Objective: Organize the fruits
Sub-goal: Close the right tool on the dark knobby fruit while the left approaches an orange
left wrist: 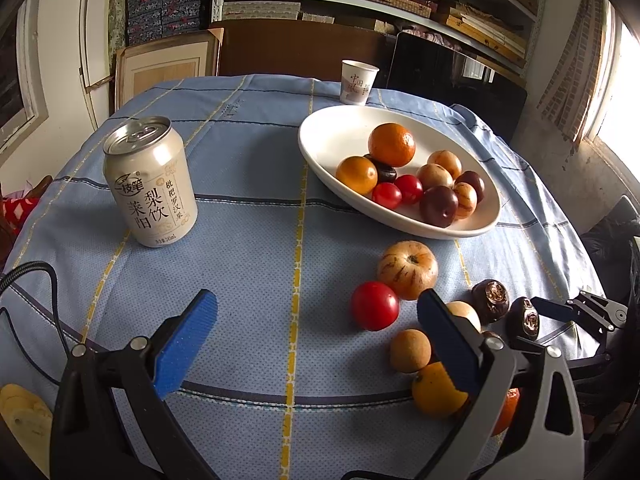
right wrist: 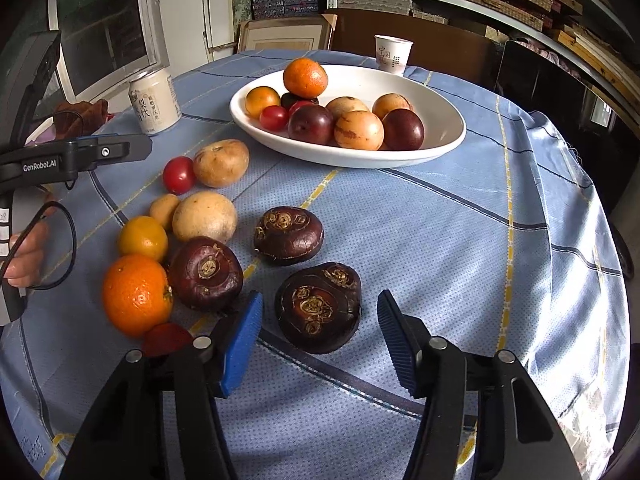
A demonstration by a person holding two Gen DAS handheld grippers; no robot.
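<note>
A table covered with a light blue checked tablecloth carries everything. A white oval dish of fruit stands toward the far side, with a paper cup behind it at the far edge and a cream drink can upright well to the dish's left. Loose on the cloth nearer the cameras lie three dark brown water chestnuts, a mandarin, a small orange fruit, two tan fruits, a cherry tomato and a striped tan fruit.
</note>
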